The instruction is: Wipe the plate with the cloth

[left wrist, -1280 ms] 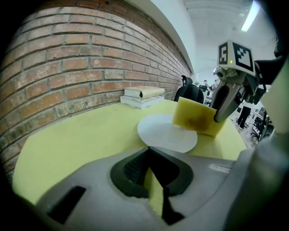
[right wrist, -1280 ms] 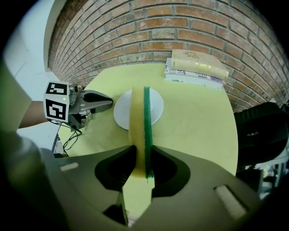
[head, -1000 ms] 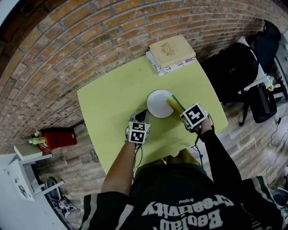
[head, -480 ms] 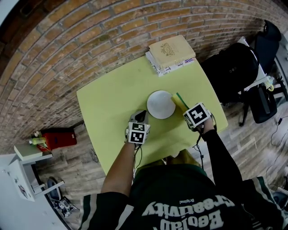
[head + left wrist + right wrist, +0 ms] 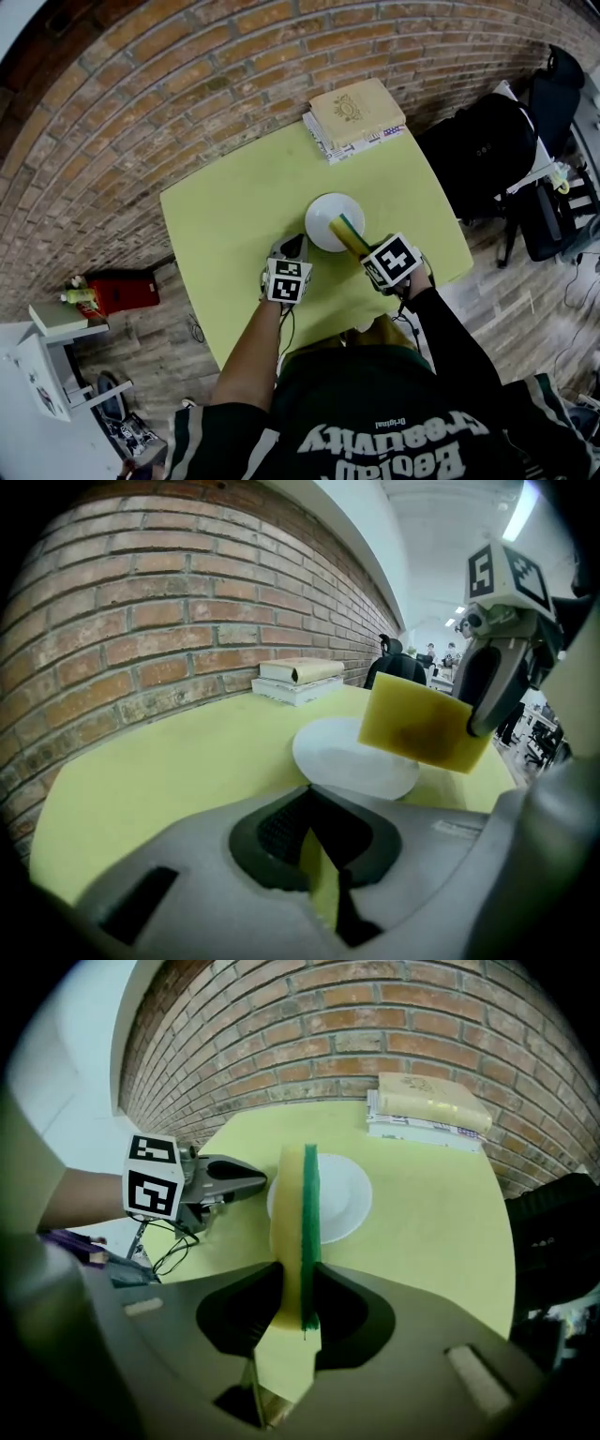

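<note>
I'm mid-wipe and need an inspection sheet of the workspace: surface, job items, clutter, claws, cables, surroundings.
Surface: yellow-green table, bare apart from the items below.
Job's things: white plate near the table's middle. The yellow-and-green cloth is held on edge over its near right part; contact cannot be told.
Clutter: stacked books at the far corner, apart from the plate.
Grippers: left claw shut with nothing in it, tip by the plate's near left rim; right claw shut on the cloth.
Cables: thin leads hang off the near edge below the left claw.
Surroundings: brick wall, black bag to the right, red box on the floor to the left.
</note>
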`<state>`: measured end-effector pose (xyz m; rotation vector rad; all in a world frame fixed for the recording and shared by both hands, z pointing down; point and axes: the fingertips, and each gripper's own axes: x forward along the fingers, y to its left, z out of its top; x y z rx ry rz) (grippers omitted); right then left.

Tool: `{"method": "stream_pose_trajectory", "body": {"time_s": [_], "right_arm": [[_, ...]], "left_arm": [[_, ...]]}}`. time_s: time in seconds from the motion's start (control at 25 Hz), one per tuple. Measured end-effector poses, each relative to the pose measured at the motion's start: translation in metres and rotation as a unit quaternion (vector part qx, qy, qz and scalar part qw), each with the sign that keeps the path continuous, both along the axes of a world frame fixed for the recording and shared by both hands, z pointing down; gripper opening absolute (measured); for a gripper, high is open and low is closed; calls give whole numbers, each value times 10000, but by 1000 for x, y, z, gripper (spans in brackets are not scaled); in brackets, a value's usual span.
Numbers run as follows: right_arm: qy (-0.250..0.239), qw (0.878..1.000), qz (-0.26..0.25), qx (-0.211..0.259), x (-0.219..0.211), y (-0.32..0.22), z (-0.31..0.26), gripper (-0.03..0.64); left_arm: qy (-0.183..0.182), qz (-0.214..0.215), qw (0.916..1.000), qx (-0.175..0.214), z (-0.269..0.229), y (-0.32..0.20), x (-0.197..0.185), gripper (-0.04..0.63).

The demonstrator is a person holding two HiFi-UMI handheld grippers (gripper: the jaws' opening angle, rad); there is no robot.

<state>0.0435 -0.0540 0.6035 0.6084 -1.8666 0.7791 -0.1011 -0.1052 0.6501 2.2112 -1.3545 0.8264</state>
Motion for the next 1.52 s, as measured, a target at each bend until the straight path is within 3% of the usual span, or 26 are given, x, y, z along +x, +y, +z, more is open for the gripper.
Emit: {"method": "stream_pose_trajectory", "body": {"time_s": [0.36,0.6,0.92,1.52], "right_arm": [[-32,9989,-439,-145,-29,22,3,114],[2,9982,-575,-164,-35,28,5,114],[82,9982,-570,-164,-35,28,10,114],[183,9994,-294,-84,-11,20,10,114]], "left_arm": [[63,-114,9999,79,-1,6,0,3],[457,141,9989,31,-13,15,20,3],[143,319,9994,-32,1,20,31,3],[105,260,9996,47,2,17,31,3]]}}
